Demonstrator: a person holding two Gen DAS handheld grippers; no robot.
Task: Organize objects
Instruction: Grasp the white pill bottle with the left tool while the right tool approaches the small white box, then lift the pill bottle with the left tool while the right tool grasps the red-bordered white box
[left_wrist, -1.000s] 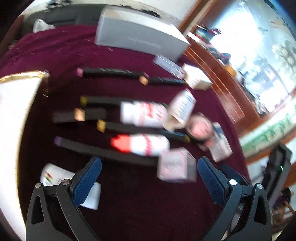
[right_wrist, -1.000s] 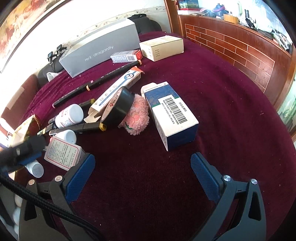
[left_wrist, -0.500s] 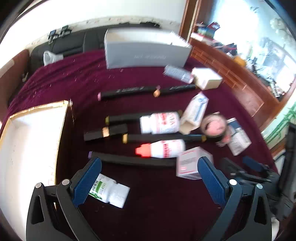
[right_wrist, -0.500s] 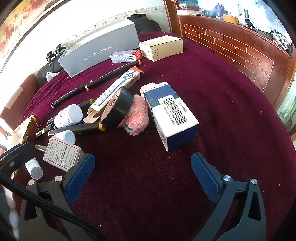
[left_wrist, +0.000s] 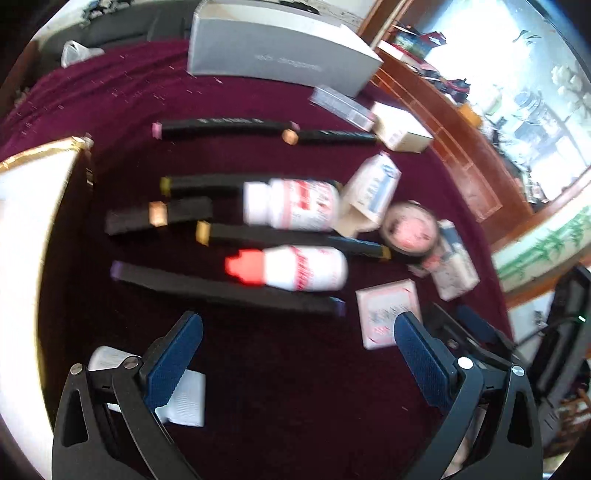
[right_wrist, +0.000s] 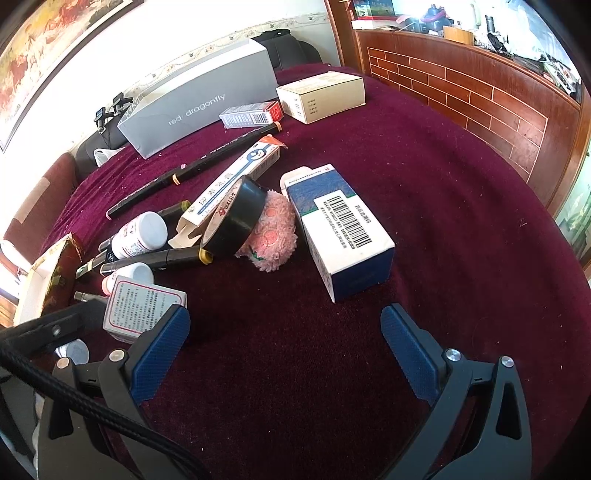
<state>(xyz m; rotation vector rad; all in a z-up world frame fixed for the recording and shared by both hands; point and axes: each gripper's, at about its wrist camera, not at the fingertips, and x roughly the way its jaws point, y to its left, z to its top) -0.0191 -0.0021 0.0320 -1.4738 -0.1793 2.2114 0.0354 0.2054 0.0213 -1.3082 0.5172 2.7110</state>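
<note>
Left gripper (left_wrist: 298, 354), jaws spread and empty, is hovering just short of the long black purple-capped marker (left_wrist: 225, 288), which is lying crosswise to its fingers.

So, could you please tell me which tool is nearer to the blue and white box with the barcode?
Right. The right tool sits open just short of the blue and white box, which lies straight ahead. The left tool faces the markers, with that box farther off to its right.
</note>
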